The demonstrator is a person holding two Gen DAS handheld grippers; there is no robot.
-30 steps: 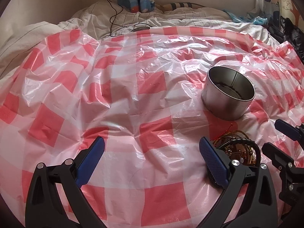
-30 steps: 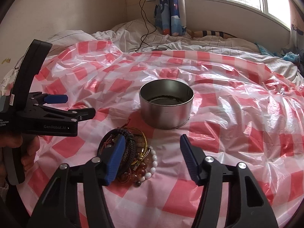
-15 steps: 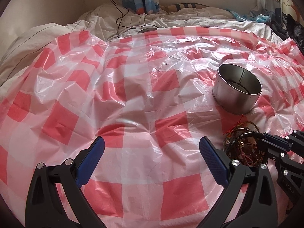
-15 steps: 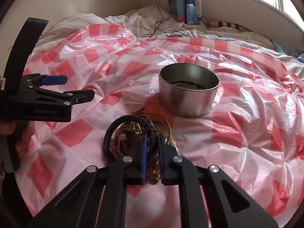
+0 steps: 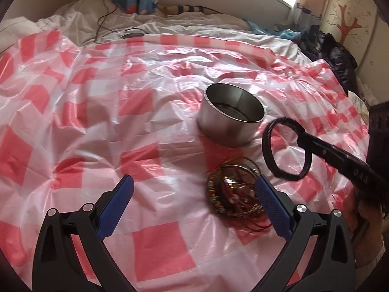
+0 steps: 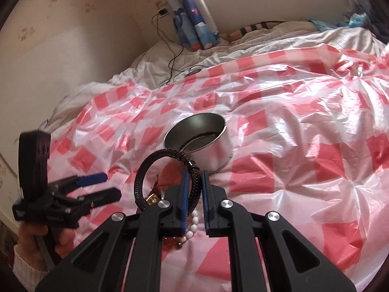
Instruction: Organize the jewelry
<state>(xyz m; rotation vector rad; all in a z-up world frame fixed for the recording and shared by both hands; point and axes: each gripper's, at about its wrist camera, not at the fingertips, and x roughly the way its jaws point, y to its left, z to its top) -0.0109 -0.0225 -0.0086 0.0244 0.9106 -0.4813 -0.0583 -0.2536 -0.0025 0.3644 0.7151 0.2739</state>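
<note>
Checkered sheet [image 5: 150,238]; right tool [image 6: 193,182] clamps black bracelet [image 6: 155,163] near tin [image 6: 209,146].

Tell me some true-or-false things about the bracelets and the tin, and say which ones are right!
1. The right gripper is pinching a black braided bracelet. True.
2. The black bracelet is already inside the metal tin. False: it hangs in the air in front of the tin, clear of the checked sheet.
3. The left gripper is open and holds nothing. True.
4. All the jewelry has been tidied away. False: a pile of bracelets lies on the sheet near the tin.
5. The tin has a lid on it. False: its top is open, with something dark at the bottom.
</note>
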